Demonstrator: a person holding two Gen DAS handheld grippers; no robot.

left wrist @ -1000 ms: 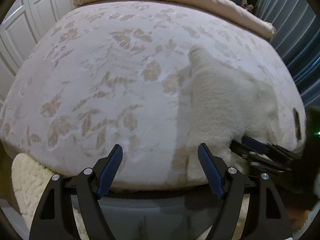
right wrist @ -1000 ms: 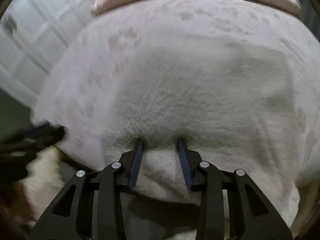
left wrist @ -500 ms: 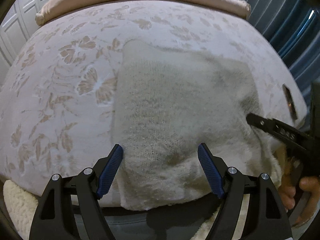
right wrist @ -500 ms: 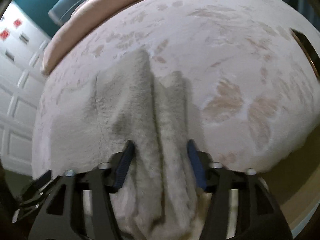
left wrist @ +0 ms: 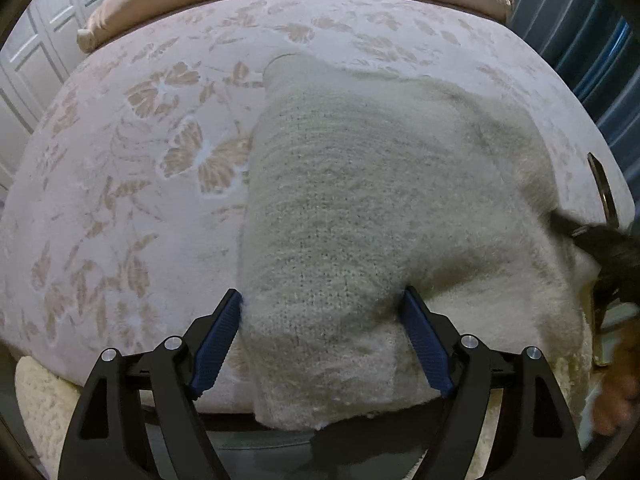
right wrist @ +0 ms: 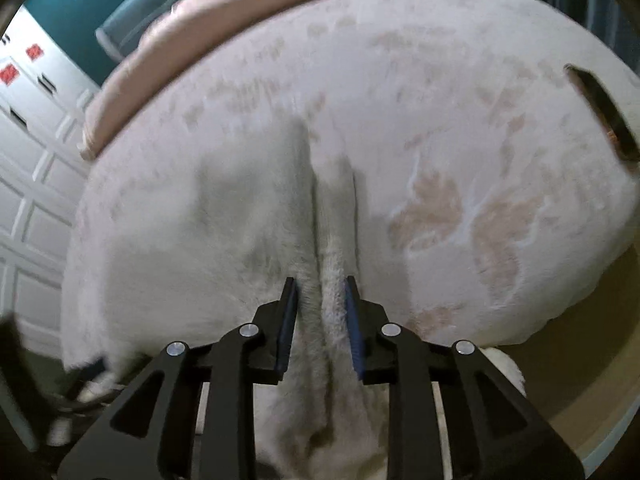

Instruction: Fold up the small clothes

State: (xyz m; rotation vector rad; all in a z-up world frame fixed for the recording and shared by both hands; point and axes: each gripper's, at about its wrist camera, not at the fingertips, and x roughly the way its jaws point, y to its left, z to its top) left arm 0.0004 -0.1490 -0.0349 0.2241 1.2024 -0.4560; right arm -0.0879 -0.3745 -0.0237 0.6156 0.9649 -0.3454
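A bed [left wrist: 120, 208] with a pale leaf-patterned cover is carrying a fuzzy cream sweater [left wrist: 360, 208], lying near the front edge and drooping over it. The left gripper [left wrist: 322, 344] is opening, jaws spread wide around a bunched fold of the knit. The right gripper [right wrist: 322, 320] is pinching a narrow ridge of sweater, blue pads pressing it.
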